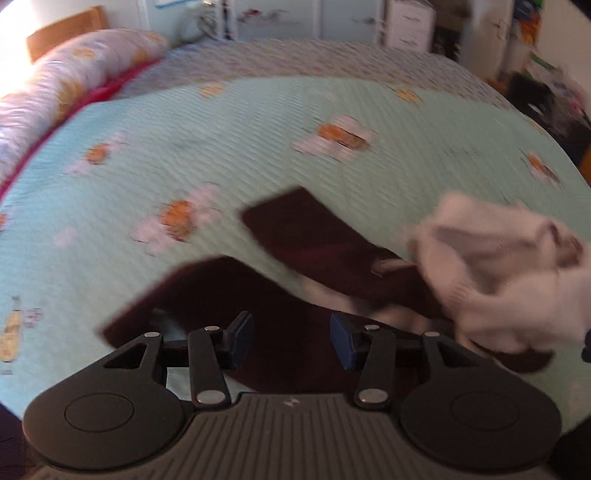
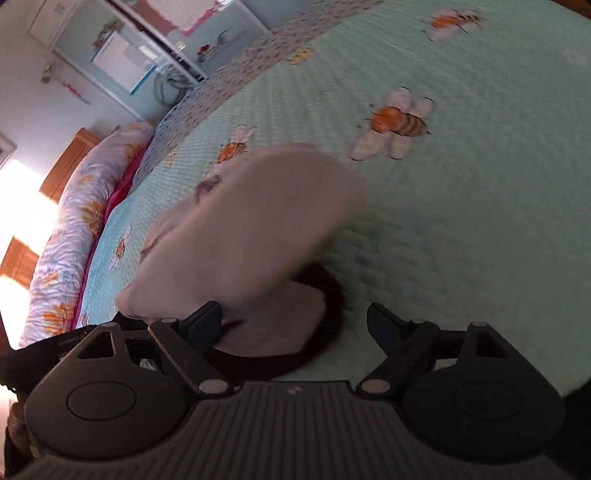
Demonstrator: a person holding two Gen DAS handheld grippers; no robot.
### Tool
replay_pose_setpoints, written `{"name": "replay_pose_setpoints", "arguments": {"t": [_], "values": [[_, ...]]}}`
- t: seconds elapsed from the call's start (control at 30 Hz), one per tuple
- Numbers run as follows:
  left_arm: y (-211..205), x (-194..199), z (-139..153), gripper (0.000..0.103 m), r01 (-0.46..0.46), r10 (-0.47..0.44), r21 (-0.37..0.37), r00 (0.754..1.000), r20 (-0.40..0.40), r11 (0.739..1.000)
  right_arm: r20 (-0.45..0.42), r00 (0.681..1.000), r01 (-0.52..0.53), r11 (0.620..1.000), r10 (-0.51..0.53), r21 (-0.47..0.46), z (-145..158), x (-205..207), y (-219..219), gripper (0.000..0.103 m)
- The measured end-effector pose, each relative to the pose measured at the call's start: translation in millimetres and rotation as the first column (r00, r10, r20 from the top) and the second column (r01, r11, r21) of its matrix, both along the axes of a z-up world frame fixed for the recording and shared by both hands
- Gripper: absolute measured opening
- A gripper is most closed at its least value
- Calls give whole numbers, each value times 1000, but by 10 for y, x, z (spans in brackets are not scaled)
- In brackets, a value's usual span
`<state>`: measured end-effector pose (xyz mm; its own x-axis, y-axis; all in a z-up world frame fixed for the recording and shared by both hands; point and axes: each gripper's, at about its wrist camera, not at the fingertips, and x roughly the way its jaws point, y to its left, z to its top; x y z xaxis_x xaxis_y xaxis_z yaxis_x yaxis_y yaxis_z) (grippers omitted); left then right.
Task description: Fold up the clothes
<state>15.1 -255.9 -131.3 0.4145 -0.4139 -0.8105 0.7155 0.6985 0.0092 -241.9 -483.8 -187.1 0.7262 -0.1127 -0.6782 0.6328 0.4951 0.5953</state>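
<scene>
A dark maroon garment (image 1: 306, 240) lies on the mint bee-print bedspread (image 1: 221, 129), with one flat strip reaching up and another part under my left gripper (image 1: 291, 341). That gripper is open and empty just above the dark cloth. A crumpled white garment (image 1: 498, 269) lies over the maroon one at the right. In the right wrist view the white garment (image 2: 255, 229) is blurred and bulges in front of my right gripper (image 2: 295, 325), which is open, its left finger against the cloth. A dark maroon edge (image 2: 325, 291) shows beneath.
A floral bolster pillow (image 1: 74, 77) and a wooden headboard (image 1: 66, 29) lie along the bed's far left. White cabinets (image 1: 277, 18) and cluttered shelves (image 1: 535, 55) stand beyond the bed. The bedspread (image 2: 461, 203) stretches wide to the right.
</scene>
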Motion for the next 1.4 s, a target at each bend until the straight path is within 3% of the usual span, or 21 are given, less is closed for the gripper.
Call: {"name": "replay_pose_setpoints", "arguments": {"t": [0.23, 0.3, 0.4, 0.5, 0.57, 0.6, 0.63, 0.7, 0.73, 0.83, 1.03, 1.07, 1.13, 1.17, 1.2, 1.23, 1.4], "values": [[-511, -204, -84, 49, 67, -68, -28, 997, -39, 997, 154, 988, 17, 1000, -17, 4, 134, 100, -69, 86], [-577, -200, -132, 52, 65, -67, -40, 996, -54, 997, 147, 989, -7, 1000, 5, 13, 44, 288, -144, 86], [-701, -149, -332, 60, 40, -39, 20, 998, -46, 999, 67, 997, -49, 999, 48, 14, -256, 591, -307, 86], [-778, -134, -590, 60, 16, -14, 88, 1000, -25, 996, 74, 994, -87, 994, 82, 64, -608, 754, -404, 93], [-776, -147, -665, 60, -3, 4, 83, 1000, -17, 997, 89, 991, -107, 993, 103, 41, -717, 834, -376, 93], [-788, -153, -673, 56, -2, 3, 79, 1000, -14, 997, 90, 989, -116, 993, 115, 12, -722, 878, -340, 91], [-817, -153, -666, 51, 10, -9, 78, 1000, -11, 997, 91, 988, -125, 992, 126, -18, -726, 922, -303, 78], [-902, -183, -569, 6, 37, -37, 64, 999, 6, 997, 124, 982, -134, 989, 141, -62, -558, 947, -317, 55], [-949, -203, -506, 2, 50, -51, 54, 999, 17, 997, 141, 979, -138, 987, 149, -84, -473, 960, -324, 51], [-1079, -207, -250, 0, 82, -81, -15, 996, 32, 997, 193, 969, -129, 981, 156, -143, -185, 976, -398, 39], [-1200, -106, 669, 0, 104, -89, -214, 993, 80, 971, 321, 937, -36, 954, 136, -297, 704, 864, -743, 29], [-1165, -117, 646, 2, 96, -81, -207, 994, 79, 974, 352, 927, -5, 946, 126, -325, 851, 806, -789, 29], [-1096, -140, 601, 20, 80, -66, -194, 995, 77, 978, 379, 919, 32, 935, 111, -353, 960, 693, -865, 32], [-1062, -151, 578, 39, 71, -58, -187, 995, 77, 980, 378, 920, 41, 931, 106, -362, 971, 644, -901, 38], [-1027, -163, 555, 56, 63, -50, -180, 996, 76, 982, 357, 928, 35, 932, 103, -360, 909, 620, -917, 54], [-993, -174, 532, 59, 55, -42, -174, 996, 75, 983, 327, 941, 35, 935, 89, -353, 798, 558, -919, 64], [-823, -248, 273, 59, 22, -16, -112, 999, 51, 993, 214, 977, 55, 967, -1, -249, 216, 68, -737, 64]]}}
